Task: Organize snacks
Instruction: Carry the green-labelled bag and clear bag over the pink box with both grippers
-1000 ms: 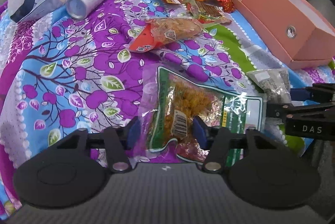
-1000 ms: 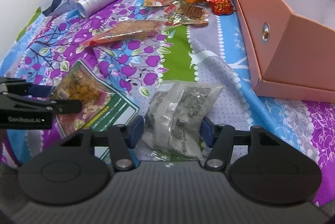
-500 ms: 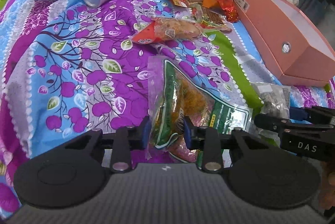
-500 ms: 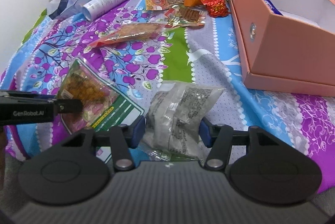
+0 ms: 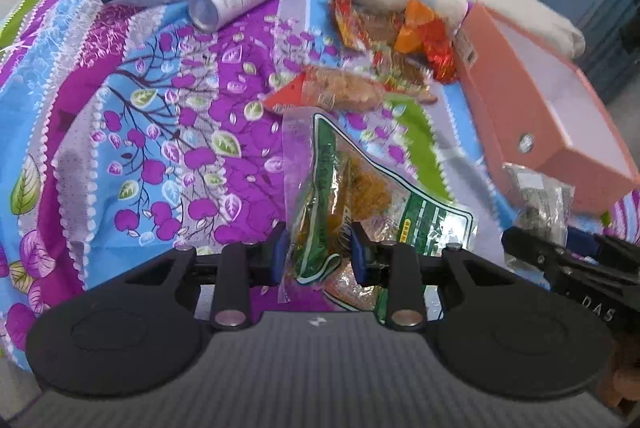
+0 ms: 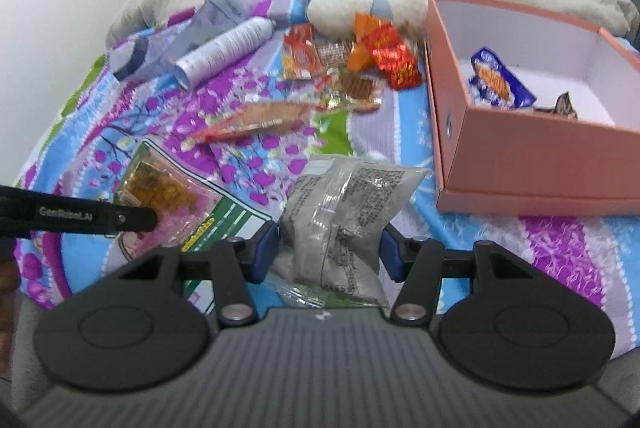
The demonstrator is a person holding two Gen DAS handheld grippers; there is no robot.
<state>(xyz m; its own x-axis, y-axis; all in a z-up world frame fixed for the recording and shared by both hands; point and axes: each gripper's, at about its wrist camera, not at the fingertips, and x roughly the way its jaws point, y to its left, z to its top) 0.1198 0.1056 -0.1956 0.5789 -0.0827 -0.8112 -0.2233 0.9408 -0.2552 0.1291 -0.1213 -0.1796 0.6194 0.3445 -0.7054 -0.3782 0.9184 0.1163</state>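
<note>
left gripper [image 5: 318,256] – jaws narrowed, pinching green snack bag [image 5: 340,196], frame centre | right gripper [image 6: 328,250] – about half spread, clamping grey packet [image 6: 344,216], lower centre | pink box [image 6: 532,164] – right edge, two snacks inside

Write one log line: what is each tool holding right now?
left tool: shut on green snack bag | right tool: shut on grey snack packet | pink box: open, blue snack inside

Green-edged snack bag [image 5: 340,204] crumpled upright, grey printed packet [image 6: 340,212] beside it, pink box [image 6: 520,164] open
</note>
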